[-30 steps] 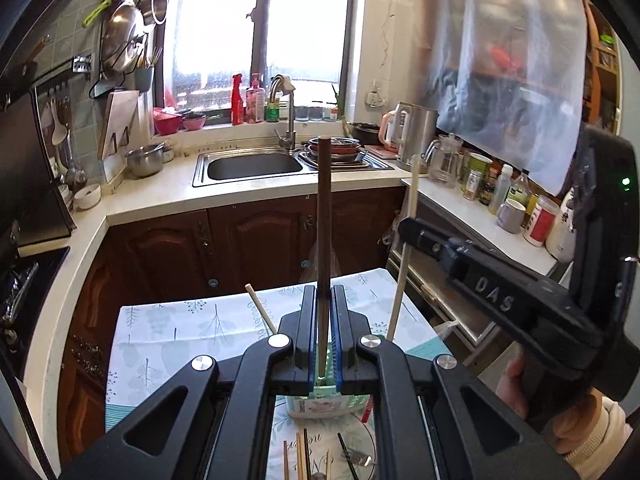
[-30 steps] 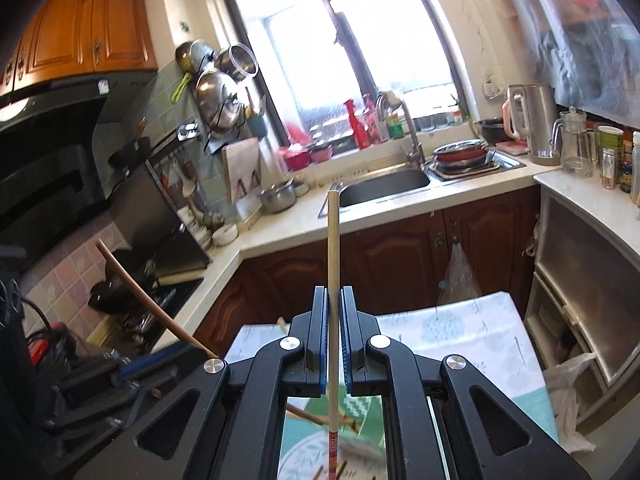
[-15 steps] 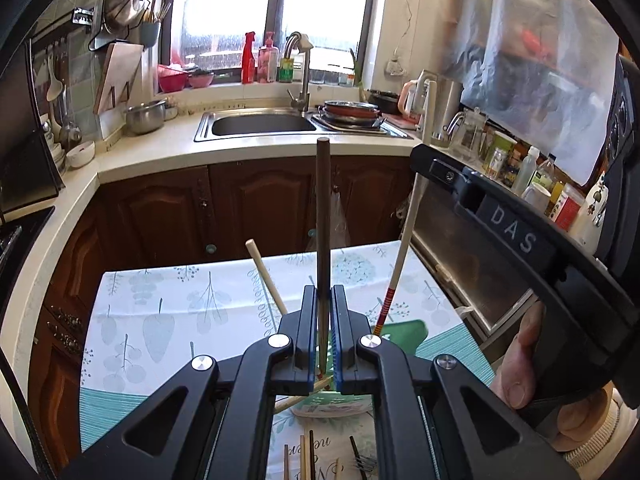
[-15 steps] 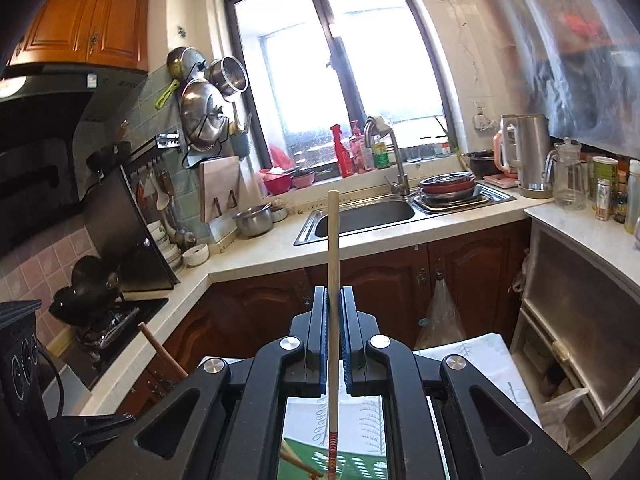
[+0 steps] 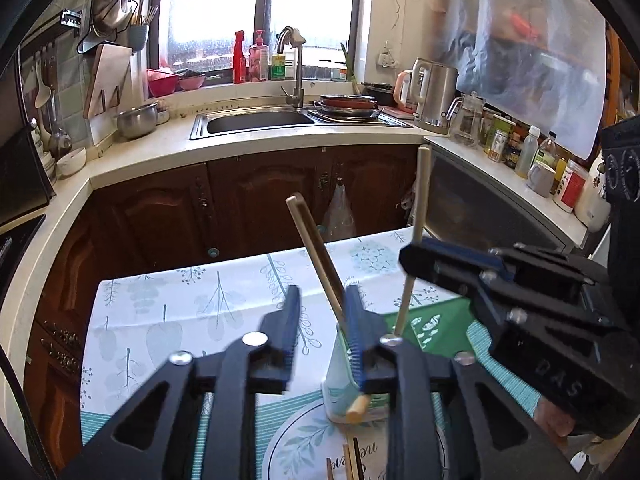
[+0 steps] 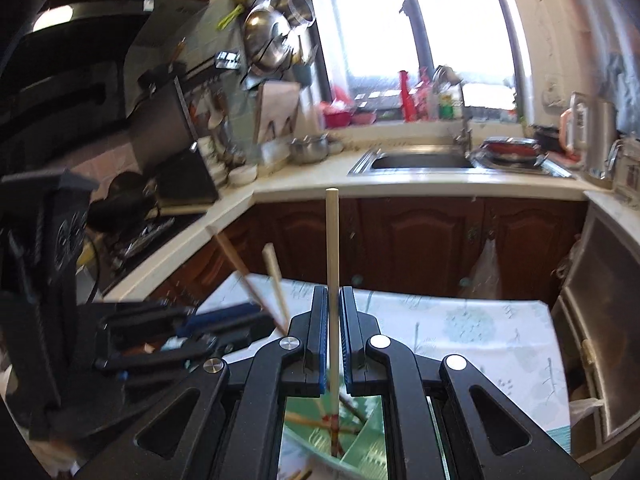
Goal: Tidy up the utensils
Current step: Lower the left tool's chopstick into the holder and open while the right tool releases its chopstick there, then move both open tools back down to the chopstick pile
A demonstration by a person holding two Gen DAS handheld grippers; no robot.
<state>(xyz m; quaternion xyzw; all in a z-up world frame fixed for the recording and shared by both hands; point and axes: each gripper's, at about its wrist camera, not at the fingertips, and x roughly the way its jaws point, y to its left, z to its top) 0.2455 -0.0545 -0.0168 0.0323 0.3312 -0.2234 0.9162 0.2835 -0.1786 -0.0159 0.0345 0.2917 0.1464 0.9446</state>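
Left wrist view: left gripper (image 5: 320, 312) jaws have just been opening and now stand apart, nothing clamped. A dark chopstick (image 5: 316, 258) leans between them, free, lower end down in the pale holder cup (image 5: 340, 384) on the surface (image 5: 160, 320) with the leaf-print cloth. Whether it touches the right-hand blue pad, can't tell. More chopsticks lie flat on the plate (image 5: 296, 444) at the bottom edge. Right gripper (image 5: 412, 258) comes in from the right, jaws clamped on a light chopstick (image 5: 418, 216) held near upright, its tip over the cup area.

Right wrist view: right gripper (image 6: 333, 332) jaws together on the light chopstick (image 6: 332, 248), gripped about mid-shaft, red-banded lower end pointing into the green holder below. Two other sticks lean off to the left beside the blurred left gripper (image 6: 224, 322).

Handling: chopsticks are light, stiff, thin and smooth, so likely to swivel or slip in the pads. Best held mid-shaft, square across the pads, released only once the tip is inside the cup.
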